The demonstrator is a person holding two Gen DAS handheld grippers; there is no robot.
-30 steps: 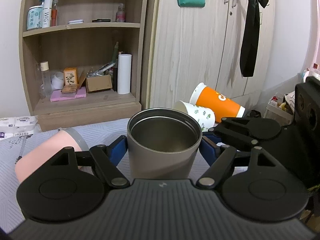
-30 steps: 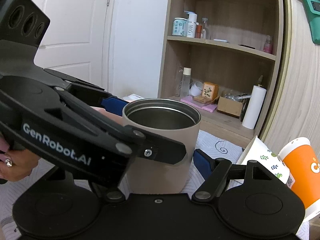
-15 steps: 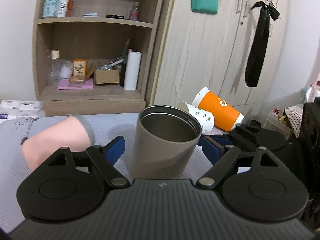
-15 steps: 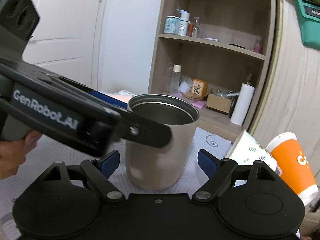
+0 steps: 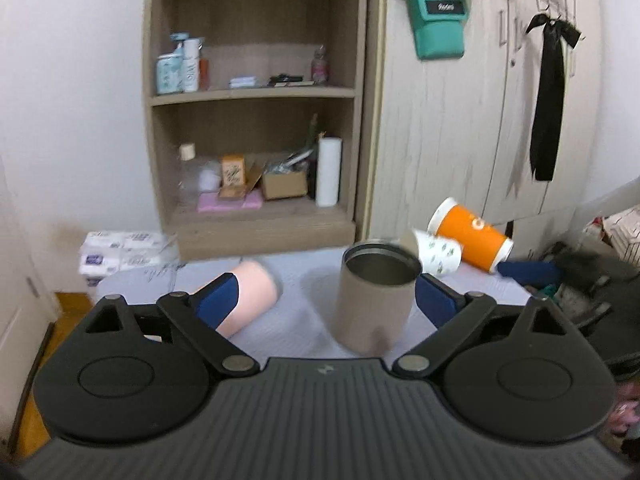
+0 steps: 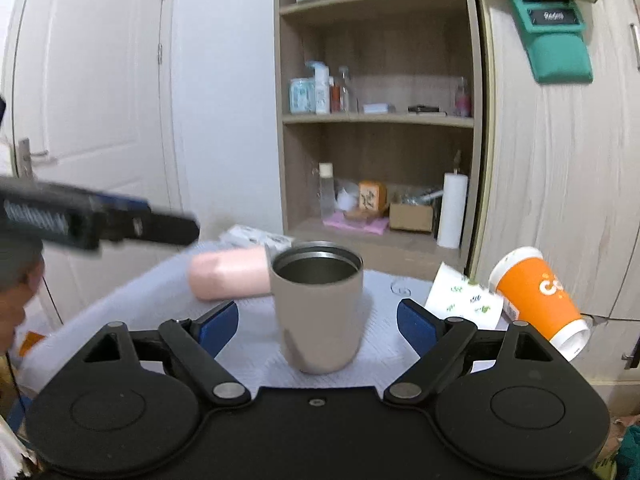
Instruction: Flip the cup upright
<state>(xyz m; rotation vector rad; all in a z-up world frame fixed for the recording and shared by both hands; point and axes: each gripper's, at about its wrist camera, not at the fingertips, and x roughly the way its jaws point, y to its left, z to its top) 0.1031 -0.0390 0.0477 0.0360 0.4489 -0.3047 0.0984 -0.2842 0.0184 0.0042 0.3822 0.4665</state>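
Observation:
A beige steel cup point(image 5: 376, 300) stands upright, mouth up, on the pale cloth-covered table point(image 5: 304, 332); it also shows in the right wrist view point(image 6: 320, 308). My left gripper point(image 5: 326, 300) is open and empty, its blue pads wide of the cup and drawn back from it. My right gripper point(image 6: 318, 322) is open and empty, with the cup standing between and ahead of its pads, not touched. The left gripper also shows as a blurred black bar in the right wrist view point(image 6: 100, 220).
A pink cup point(image 5: 250, 300) lies on its side left of the steel cup. A white leaf-print paper cup point(image 5: 436, 254) and an orange paper cup point(image 5: 470, 240) lie on their sides at the right. A wooden shelf point(image 5: 256, 120) and wardrobe stand behind the table.
Both grippers opened wider and pulled back and up from the steel cup, which stays upright on the table. The left gripper swung away to the left.

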